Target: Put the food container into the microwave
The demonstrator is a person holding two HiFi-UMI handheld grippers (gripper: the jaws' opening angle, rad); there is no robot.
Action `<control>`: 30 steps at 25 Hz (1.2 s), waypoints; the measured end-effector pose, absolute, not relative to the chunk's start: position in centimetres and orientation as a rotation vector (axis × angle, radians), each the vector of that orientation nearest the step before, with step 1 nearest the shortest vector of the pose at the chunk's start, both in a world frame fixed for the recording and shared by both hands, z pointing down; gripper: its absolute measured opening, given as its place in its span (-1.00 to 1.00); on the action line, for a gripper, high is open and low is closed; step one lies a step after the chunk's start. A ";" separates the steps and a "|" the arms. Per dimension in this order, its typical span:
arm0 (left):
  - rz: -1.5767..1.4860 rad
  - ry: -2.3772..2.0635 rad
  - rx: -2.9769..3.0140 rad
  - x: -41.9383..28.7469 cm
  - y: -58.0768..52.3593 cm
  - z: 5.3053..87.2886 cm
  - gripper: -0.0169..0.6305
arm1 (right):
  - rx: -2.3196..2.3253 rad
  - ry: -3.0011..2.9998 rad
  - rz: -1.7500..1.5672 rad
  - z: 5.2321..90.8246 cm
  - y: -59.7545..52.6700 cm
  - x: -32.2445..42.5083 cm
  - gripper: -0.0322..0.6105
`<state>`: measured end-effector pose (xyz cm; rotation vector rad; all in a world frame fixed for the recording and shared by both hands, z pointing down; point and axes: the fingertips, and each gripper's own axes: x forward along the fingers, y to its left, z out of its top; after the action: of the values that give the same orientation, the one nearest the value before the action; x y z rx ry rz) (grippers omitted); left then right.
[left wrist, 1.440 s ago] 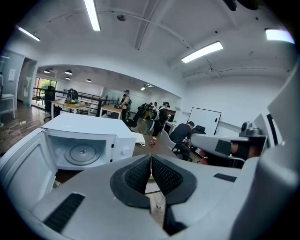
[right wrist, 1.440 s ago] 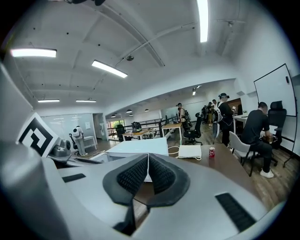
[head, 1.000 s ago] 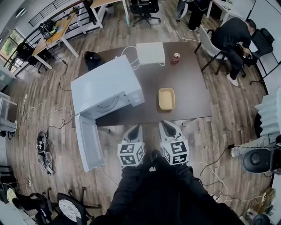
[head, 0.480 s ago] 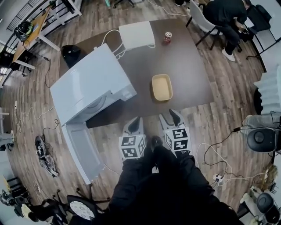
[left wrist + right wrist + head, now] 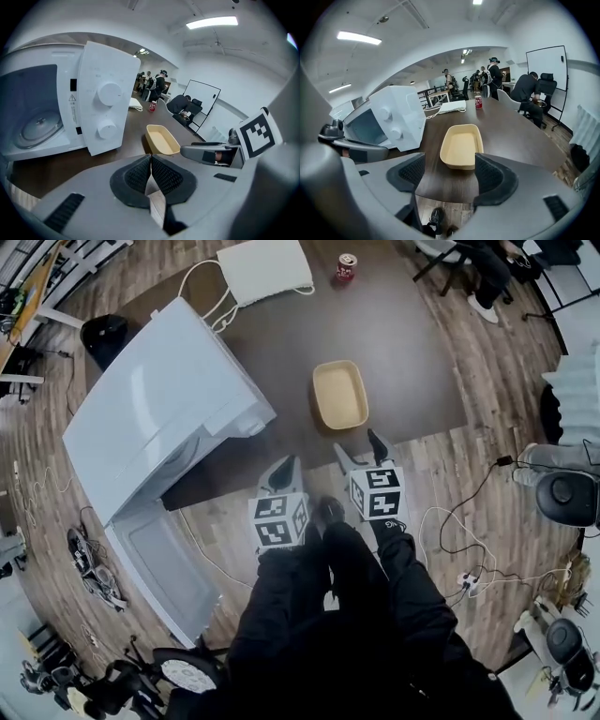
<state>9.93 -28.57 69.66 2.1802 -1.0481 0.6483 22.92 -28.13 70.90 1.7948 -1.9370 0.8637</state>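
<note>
One food container (image 5: 339, 395) sits open side up on the dark table (image 5: 412, 352), near the edge closest to the person and just right of the one microwave (image 5: 159, 404). It is a tan, empty, rounded rectangle. Its long axis runs away from the person, one short end towards the table edge and the other towards the single red can (image 5: 346, 266) at the far side. The microwave door (image 5: 164, 563) hangs open past the table edge, and two knobs (image 5: 108, 93) show on the front panel.

There are two grippers, both held short of the table. The left gripper (image 5: 150, 161) has its jaws pressed together with nothing between them. The right gripper (image 5: 451, 171) has its jaws spread wide and empty; the container lies ahead of the gap, apart from both pads.
</note>
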 end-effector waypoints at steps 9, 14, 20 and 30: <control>0.674 -1.020 2.131 11.2 -30.5 73.4 -0.84 | 1.823 -1.870 0.909 75.5 -30.6 24.7 0.46; 0.687 -1.013 2.116 11.6 -31.2 74.5 -0.84 | 1.829 -1.838 0.933 77.0 -32.3 25.8 0.61; 0.702 -1.011 2.096 11.9 -31.8 75.6 -0.84 | 1.787 -1.814 0.976 78.7 -33.6 25.7 0.86; 0.708 -1.034 2.070 11.2 -32.7 76.1 -0.84 | 1.759 -1.750 0.957 79.9 -35.1 25.4 0.88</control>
<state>11.17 -32.67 76.11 2.0696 -1.0337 0.7080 25.41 -35.11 79.85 1.7591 -1.7505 0.9572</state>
